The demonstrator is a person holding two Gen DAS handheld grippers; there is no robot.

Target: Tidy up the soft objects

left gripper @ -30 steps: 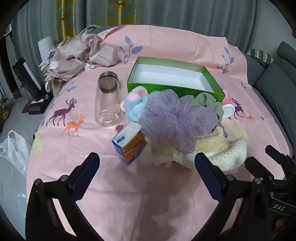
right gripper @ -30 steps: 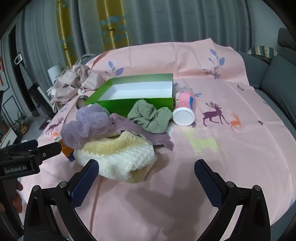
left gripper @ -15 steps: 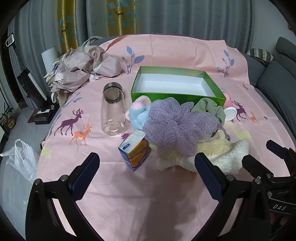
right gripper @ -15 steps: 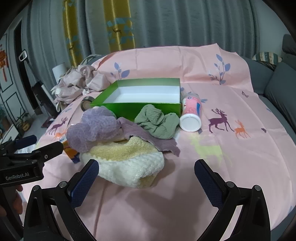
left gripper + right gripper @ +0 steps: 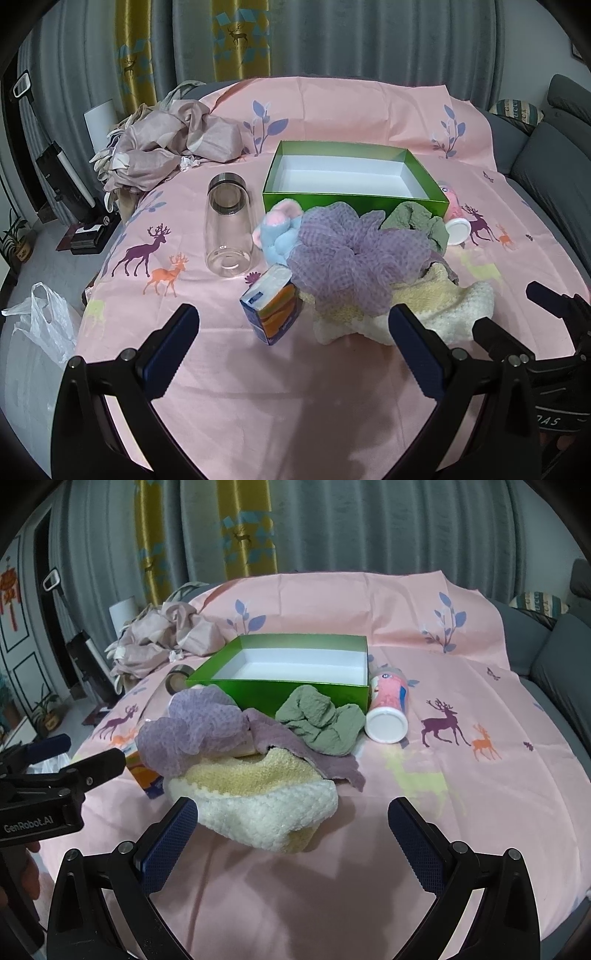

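Only the left view shows the blue plush [image 5: 277, 230].

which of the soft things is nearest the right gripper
The cream and yellow towel, at the front of the pile just beyond the right gripper; the purple mesh puff and green cloth lie farther back.

- We see even, moderately dim indoor light with a cool tint.
- We find soft shadows on the pink cloth [image 5: 332, 387] below the near edge.
- We note strong fisheye bending and black corners.
- Focus is sharp centrally; the curtains [image 5: 332, 528] look slightly soft.
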